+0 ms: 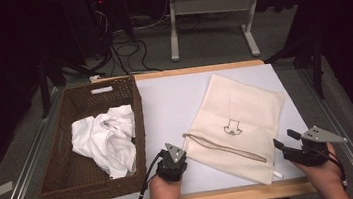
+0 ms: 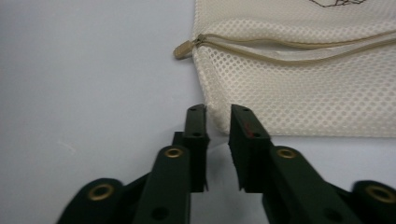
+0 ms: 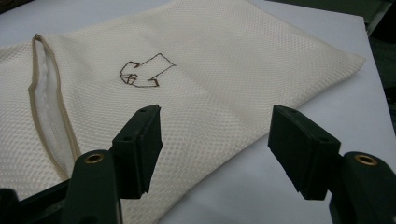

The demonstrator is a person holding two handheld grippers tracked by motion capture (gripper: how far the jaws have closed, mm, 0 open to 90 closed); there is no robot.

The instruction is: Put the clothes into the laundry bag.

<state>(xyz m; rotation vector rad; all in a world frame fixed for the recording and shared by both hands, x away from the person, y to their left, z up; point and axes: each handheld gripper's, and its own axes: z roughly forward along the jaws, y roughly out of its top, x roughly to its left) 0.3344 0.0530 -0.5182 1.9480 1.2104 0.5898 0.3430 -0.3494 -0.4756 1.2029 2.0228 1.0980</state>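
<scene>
White table (image 1: 175,104): basket (image 1: 60,158) at left edge, mesh bag (image 1: 247,116) flat right of centre.

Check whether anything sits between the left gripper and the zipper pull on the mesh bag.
Nothing visible does. The left gripper hovers at the near corner of the mesh bag, jaws a little apart, and the zipper pull lies just beyond on bare white table.

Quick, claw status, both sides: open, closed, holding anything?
Left claw: nearly closed, a narrow gap between the jaws, holding nothing, at the corner of the mesh bag.
Right claw: wide open, empty, over the bag's edge.
</scene>
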